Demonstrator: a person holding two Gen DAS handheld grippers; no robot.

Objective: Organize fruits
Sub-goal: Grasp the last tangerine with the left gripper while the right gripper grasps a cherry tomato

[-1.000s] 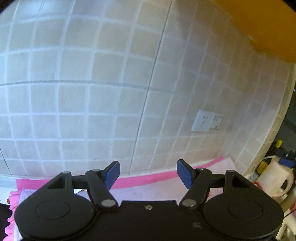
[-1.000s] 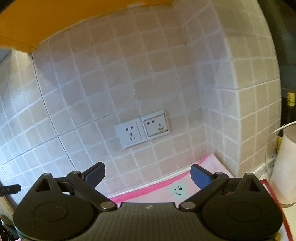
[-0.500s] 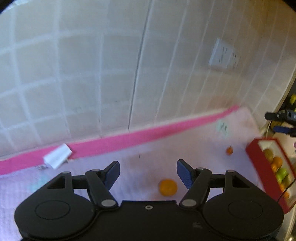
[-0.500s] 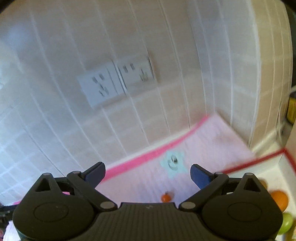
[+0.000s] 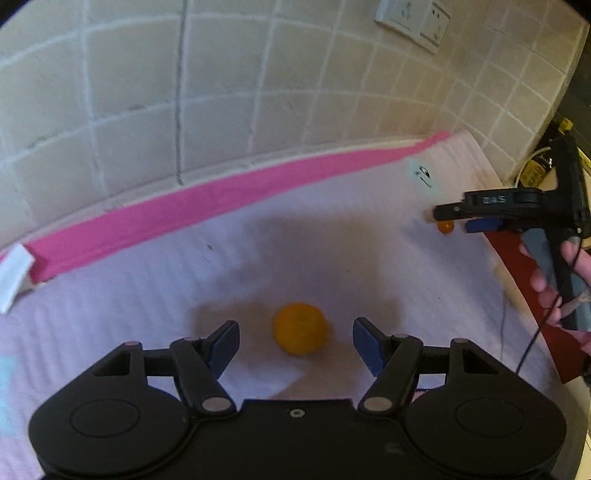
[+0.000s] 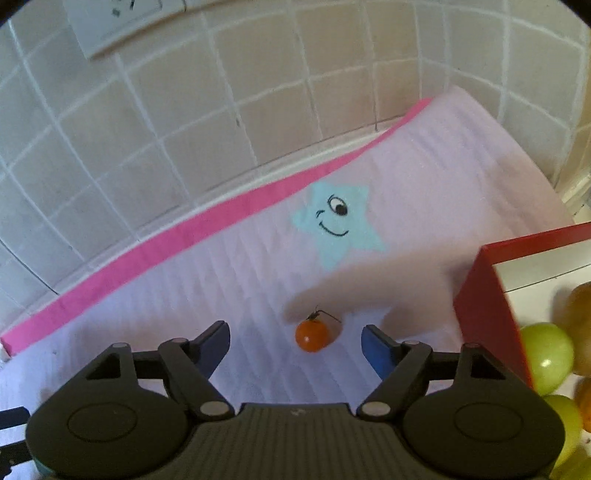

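Observation:
In the left wrist view an orange fruit (image 5: 300,328) lies on the pale pink cloth (image 5: 258,258). My left gripper (image 5: 295,345) is open with its fingertips on either side of the fruit, apart from it. In the right wrist view a small orange-red cherry tomato (image 6: 312,335) with a stem lies on the cloth (image 6: 424,158). My right gripper (image 6: 295,345) is open around it, not touching. The left wrist view also shows the right gripper (image 5: 448,218) over the tomato (image 5: 445,226). A red box (image 6: 487,317) with green and orange fruits stands at the right.
A tiled wall (image 5: 258,74) with white sockets (image 5: 410,18) rises behind the cloth's pink border (image 5: 184,218). A blue star patch (image 6: 338,225) is sewn on the cloth. A white block (image 5: 13,280) sits at the cloth's left end. A bottle (image 5: 535,170) stands at the far right.
Both grippers tilted down from facing the wall and came low over the cloth. The left one now brackets the orange fruit, the right one the cherry tomato. Both stayed open.

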